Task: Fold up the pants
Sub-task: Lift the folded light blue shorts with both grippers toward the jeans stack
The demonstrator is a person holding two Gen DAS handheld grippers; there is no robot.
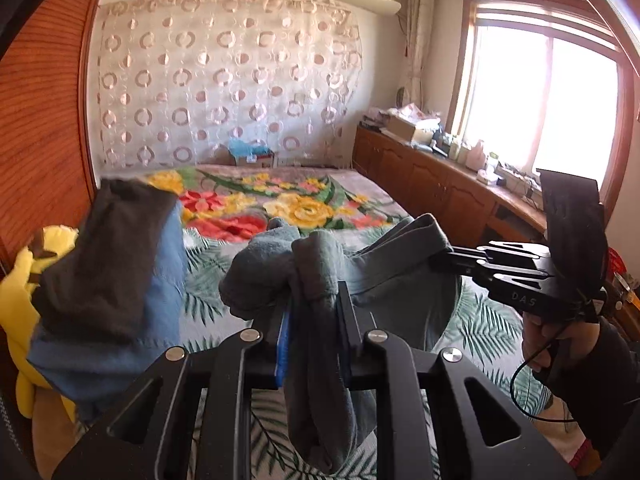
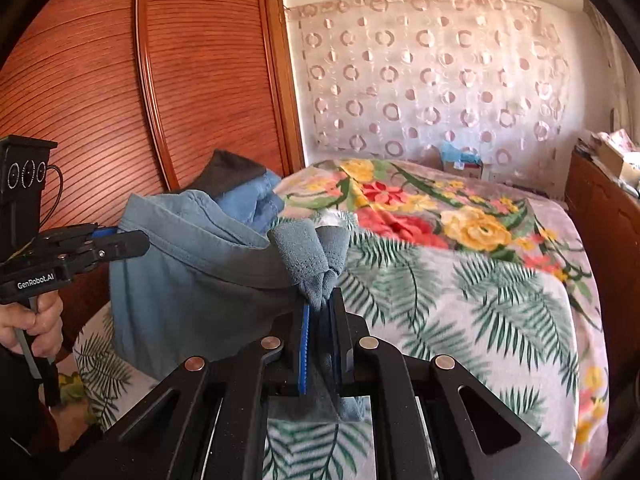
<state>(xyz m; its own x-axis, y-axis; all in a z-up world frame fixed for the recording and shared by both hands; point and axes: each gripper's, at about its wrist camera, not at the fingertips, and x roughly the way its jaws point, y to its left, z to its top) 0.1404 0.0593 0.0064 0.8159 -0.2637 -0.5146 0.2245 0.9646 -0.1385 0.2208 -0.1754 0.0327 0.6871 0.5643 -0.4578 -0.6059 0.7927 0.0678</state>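
Grey-blue pants (image 2: 192, 276) hang between my two grippers above the bed, the waistband stretched from one to the other. In the left wrist view my left gripper (image 1: 314, 300) is shut on a bunched fold of the pants (image 1: 276, 264), and cloth hangs down between its fingers. My right gripper (image 1: 438, 257) bites the other end of the waistband, at the right. In the right wrist view the right gripper (image 2: 322, 300) is shut on the grey hem, and the left gripper (image 2: 138, 242) pinches the cloth at the left. A blurred dark and blue part of the pants (image 1: 108, 272) is raised at the left.
Under the pants lies a bed with a floral and palm-leaf blanket (image 2: 460, 280). A slatted wooden wardrobe (image 2: 120, 100) stands at the left, with a yellow plush toy (image 1: 20, 280) beside it. A cluttered wooden cabinet (image 1: 440, 184) runs under the window. A cardboard box (image 1: 254, 156) sits at the bed's head.
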